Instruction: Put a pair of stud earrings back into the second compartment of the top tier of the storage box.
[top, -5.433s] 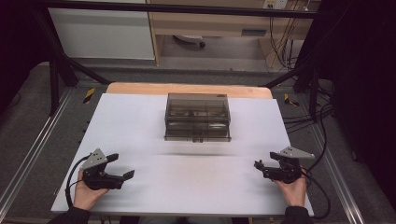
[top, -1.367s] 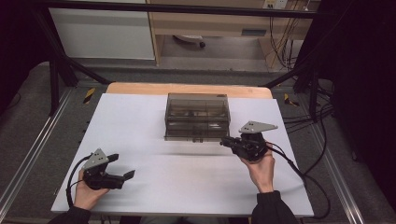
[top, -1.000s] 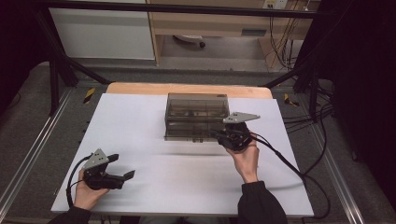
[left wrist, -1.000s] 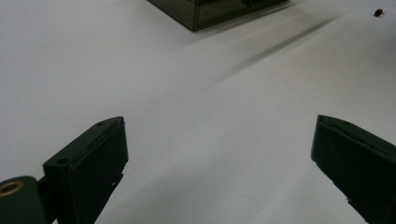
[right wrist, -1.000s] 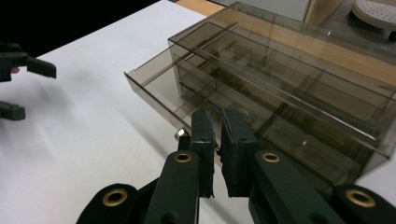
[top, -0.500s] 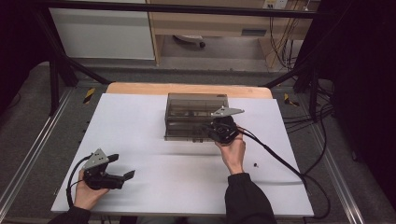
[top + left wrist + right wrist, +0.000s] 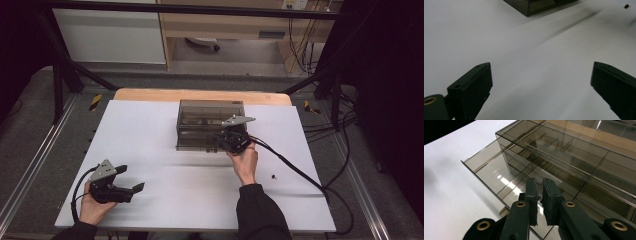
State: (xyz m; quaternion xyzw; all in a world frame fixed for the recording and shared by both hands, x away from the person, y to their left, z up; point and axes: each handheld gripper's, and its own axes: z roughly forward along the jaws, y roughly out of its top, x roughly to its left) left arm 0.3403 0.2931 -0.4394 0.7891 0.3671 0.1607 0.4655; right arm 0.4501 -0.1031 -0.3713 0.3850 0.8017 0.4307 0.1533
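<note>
Right gripper [image 7: 539,187] nearly closed over the open drawer [image 7: 496,173]; thin, rigid, slick acrylic, so pinch its front lip gently; left gripper [image 7: 541,85] spread wide.

The high view looks forward and down from above the person's side, the left gripper view skims low over the white table [image 7: 531,50] toward the far smoky drawer box [image 7: 536,5], which the right gripper view faces close-up.
</note>
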